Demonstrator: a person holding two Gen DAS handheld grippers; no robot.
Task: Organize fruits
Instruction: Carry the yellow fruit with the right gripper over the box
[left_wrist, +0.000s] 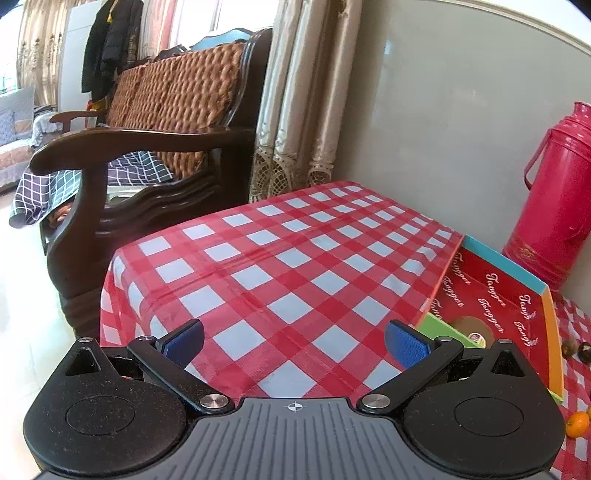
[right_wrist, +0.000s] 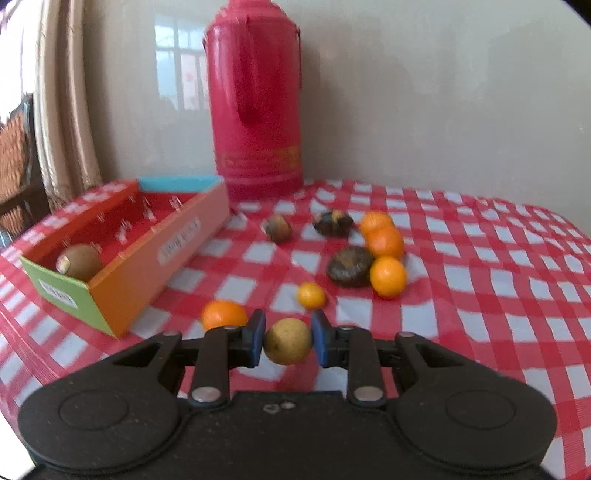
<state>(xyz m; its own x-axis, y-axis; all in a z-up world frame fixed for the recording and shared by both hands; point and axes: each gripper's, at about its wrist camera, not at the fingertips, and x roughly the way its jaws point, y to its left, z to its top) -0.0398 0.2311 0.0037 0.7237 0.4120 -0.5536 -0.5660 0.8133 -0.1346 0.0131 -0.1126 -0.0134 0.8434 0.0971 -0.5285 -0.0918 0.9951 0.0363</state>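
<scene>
In the right wrist view my right gripper (right_wrist: 288, 339) is shut on a small round yellow-brown fruit (right_wrist: 287, 342), with a blue pad pressed on each side. Past it on the checked cloth lie several oranges, the nearest (right_wrist: 224, 314) just left of the fingers and a small one (right_wrist: 311, 295) ahead, mixed with three dark brown fruits (right_wrist: 349, 266). A colourful cardboard box (right_wrist: 147, 254) stands at the left with one kiwi (right_wrist: 79, 262) inside. My left gripper (left_wrist: 293, 343) is open over bare cloth, with the box (left_wrist: 491, 291) and kiwi (left_wrist: 474, 328) to its right.
A tall red thermos (right_wrist: 255, 110) stands against the wall behind the box. The table's left edge drops off beside a dark wooden chair (left_wrist: 147, 147) and curtains (left_wrist: 295, 110). One orange (left_wrist: 578, 424) shows at the left wrist view's right edge.
</scene>
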